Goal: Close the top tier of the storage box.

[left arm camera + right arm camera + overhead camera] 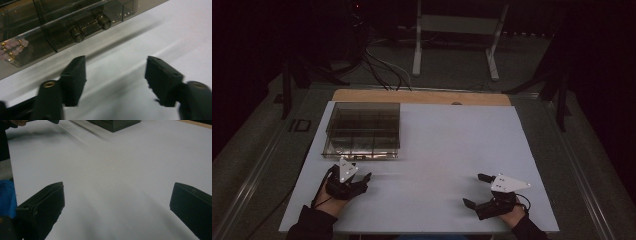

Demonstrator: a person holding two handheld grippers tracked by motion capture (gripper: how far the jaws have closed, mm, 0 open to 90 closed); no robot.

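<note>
A smoky transparent box (362,131) with inner compartments stands at the back left of the white board (452,145). In the left gripper view the box (50,15) has a small bar handle with two round knobs (90,26) on its front, and pink beads (13,47) lie in one compartment. My left gripper (351,175) rests just in front of the box, and its jaws (115,65) are open with nothing between them. My right gripper (474,189) lies near the front right of the board, open wide (117,192) over bare white surface.
The white board covers a wooden table whose far edge (422,96) shows behind it. On the dark floor beyond are cables (382,70) and a white stand (457,30). A blue sleeve (6,197) shows at the left of the right gripper view.
</note>
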